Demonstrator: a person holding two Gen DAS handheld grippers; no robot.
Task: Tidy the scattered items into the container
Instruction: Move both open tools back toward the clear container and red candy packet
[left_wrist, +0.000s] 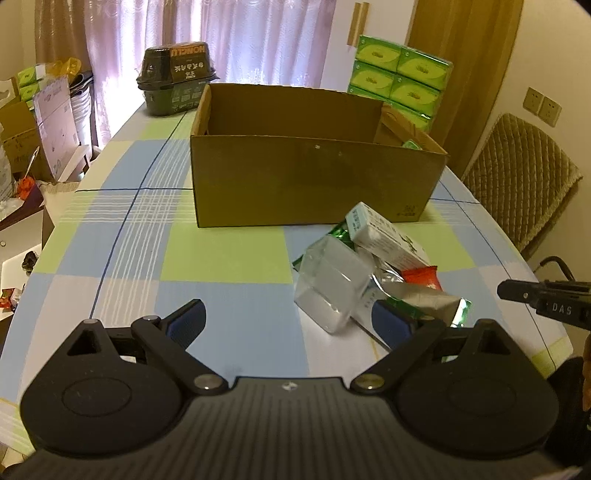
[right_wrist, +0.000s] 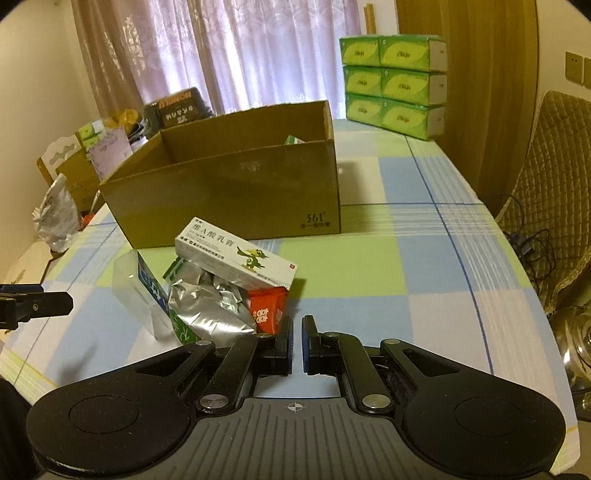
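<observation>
A: Jaws, left gripper (left_wrist: 293, 323): spread wide, holding nothing. Right gripper (right_wrist: 297, 343): pressed nearly together, only a slit, nothing between.

B: Pile position?

A: Clear plastic box (left_wrist: 332, 286) sits ahead of the left jaws, toward the right finger; silver foil pouch (right_wrist: 210, 306) and red packet (right_wrist: 267, 308) just ahead-left of the right jaws; white carton (right_wrist: 236, 258) rests tilted on top.

B: Advice?

A: Probably take the top carton first, squarely across its narrow sides; cardboard container (right_wrist: 229, 192) stands beyond, open-topped.
</observation>
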